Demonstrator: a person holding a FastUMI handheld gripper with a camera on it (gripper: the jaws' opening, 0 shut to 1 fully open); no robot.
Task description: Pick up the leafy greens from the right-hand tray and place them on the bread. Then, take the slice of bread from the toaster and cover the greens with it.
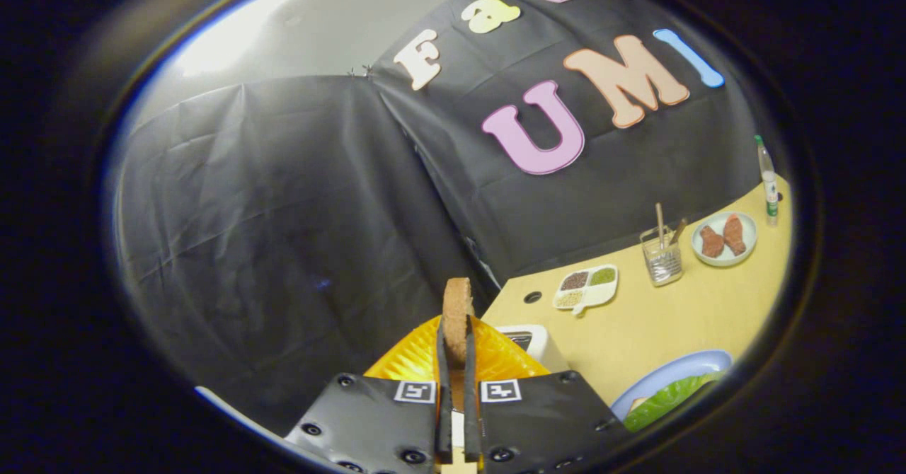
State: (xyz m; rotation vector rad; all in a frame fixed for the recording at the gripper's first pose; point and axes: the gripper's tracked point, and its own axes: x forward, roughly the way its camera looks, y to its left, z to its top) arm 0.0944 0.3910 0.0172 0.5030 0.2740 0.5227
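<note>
Holding bread slice (457, 318) edge-on, hand-held gripper (457, 350) was clamped on it. Greens (669, 397) lay on plate (672, 369) at right. Covering step remained.

Tool-mounted view, looking forward along fingers (444, 389), tilted, above table (665, 318).

I have the hand-held gripper (456, 339) tilted, lifted clear above the bench. Its two fingers (444, 389) stand nearly together, pressing from both sides on a slice of bread (456, 311) held on edge between them.
</note>
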